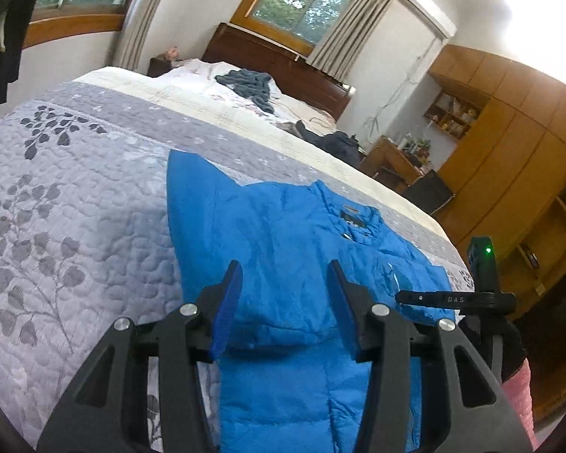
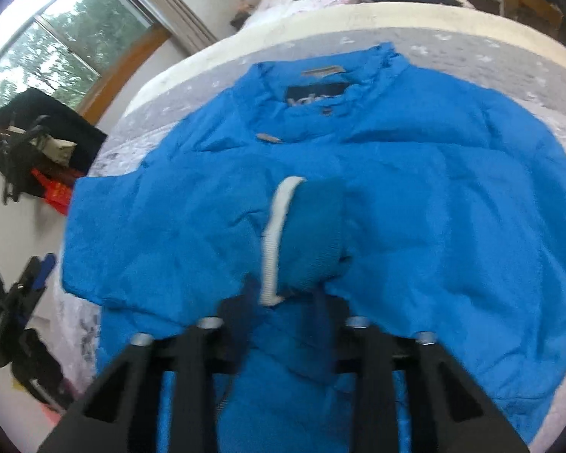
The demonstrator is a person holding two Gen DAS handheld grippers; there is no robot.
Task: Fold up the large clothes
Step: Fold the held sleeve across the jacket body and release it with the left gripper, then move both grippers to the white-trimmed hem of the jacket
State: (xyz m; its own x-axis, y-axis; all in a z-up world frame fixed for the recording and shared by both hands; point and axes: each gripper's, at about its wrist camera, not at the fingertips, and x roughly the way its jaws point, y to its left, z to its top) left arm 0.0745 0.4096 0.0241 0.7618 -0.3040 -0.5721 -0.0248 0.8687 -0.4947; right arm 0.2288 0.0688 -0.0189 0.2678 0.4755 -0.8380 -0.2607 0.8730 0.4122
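A bright blue padded jacket (image 1: pixel 283 234) lies spread front-up on the grey leaf-print quilt (image 1: pixel 75 207), collar toward the headboard. My left gripper (image 1: pixel 285 298) hovers open over the jacket's lower part, with nothing between its blue pads (image 1: pixel 226 302). In the right wrist view the jacket (image 2: pixel 452 207) fills the frame. One sleeve is folded across the chest, and its knit cuff (image 2: pixel 309 234) with a white stripe points at the collar (image 2: pixel 320 87). My right gripper (image 2: pixel 285 302) is shut on that sleeve just behind the cuff; this view is blurred.
Dark and grey clothes (image 1: pixel 253 83) lie heaped near the wooden headboard (image 1: pixel 283 60). Wooden wardrobes (image 1: pixel 509 158) line the right wall beyond the bed's edge. A black unit with a green light (image 1: pixel 485 264) and a pink sleeve (image 1: pixel 520 389) sit at the right. Bags (image 2: pixel 37 151) stand on the floor at the left.
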